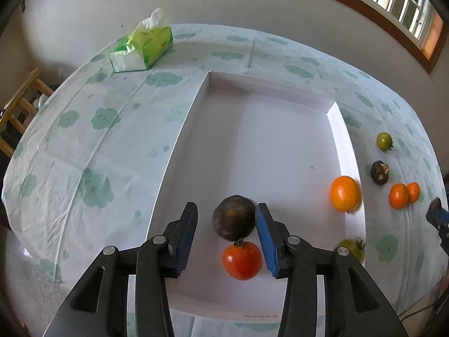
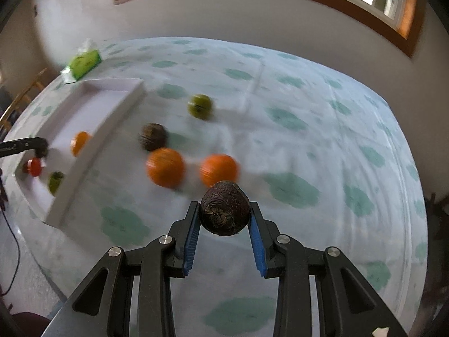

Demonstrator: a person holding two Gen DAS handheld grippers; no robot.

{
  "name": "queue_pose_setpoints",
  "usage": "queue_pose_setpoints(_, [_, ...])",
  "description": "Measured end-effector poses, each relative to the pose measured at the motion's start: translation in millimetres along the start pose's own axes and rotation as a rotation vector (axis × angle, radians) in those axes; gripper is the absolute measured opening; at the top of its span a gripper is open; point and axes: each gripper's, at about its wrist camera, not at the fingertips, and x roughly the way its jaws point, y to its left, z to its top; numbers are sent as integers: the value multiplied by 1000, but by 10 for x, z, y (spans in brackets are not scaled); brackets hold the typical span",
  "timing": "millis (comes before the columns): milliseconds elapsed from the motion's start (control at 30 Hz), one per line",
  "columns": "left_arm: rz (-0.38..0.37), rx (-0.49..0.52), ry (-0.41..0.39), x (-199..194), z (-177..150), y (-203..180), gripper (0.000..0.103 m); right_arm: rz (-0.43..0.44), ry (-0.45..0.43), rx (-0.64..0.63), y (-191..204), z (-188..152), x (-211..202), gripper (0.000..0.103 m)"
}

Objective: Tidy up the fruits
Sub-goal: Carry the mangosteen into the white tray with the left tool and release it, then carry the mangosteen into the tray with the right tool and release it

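Right gripper (image 2: 224,220) clamping dark round fruit (image 2: 224,209), left gripper (image 1: 228,234) agape over white tray (image 1: 348,151)

The white tray (image 1: 179,129) is a shallow rectangular box on the bench. Inside it: a dark round fruit (image 1: 234,217) at centre front, a red tomato (image 1: 242,260) touching it at 6 o'clock, an orange (image 1: 345,193) against the right wall, and a green tomato (image 1: 352,248) in the near right corner.

On the bench at the tray's 3 o'clock: a green tomato (image 2: 200,106), a dark brown fruit (image 2: 153,136), and two oranges (image 2: 165,167) (image 2: 219,169). A dark fibrous fruit (image 2: 224,213) sits clamped between the right hand-held gripper (image 2: 224,224) pads.
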Motion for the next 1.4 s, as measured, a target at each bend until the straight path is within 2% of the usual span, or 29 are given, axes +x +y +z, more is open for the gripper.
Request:
queue_pose_setpoints(300, [-18, 0, -53, -202, -124, 24, 45, 158, -54, -120, 778, 283, -53, 31])
queue_pose_setpoints(500, [24, -4, -86, -342, -227, 119, 45, 276, -66, -226, 1393, 439, -35, 31])
queue_pose_setpoints(667, [58, -32, -75, -401, -302, 243, 45, 320, -46, -298, 1790, 488, 100, 31])
queue_pose_setpoints(800, [55, -79, -44, -432, -387, 363, 45, 340, -19, -350, 2053, 486, 197, 31])
queue_pose_setpoints(933, [73, -77, -30, -457, -470, 422, 45, 331, -3, -388, 2206, 496, 279, 31])
queue_pose_setpoints(1400, [83, -91, 0, -421, -534, 546, 45, 287, 61, -426, 2289, 461, 544, 31])
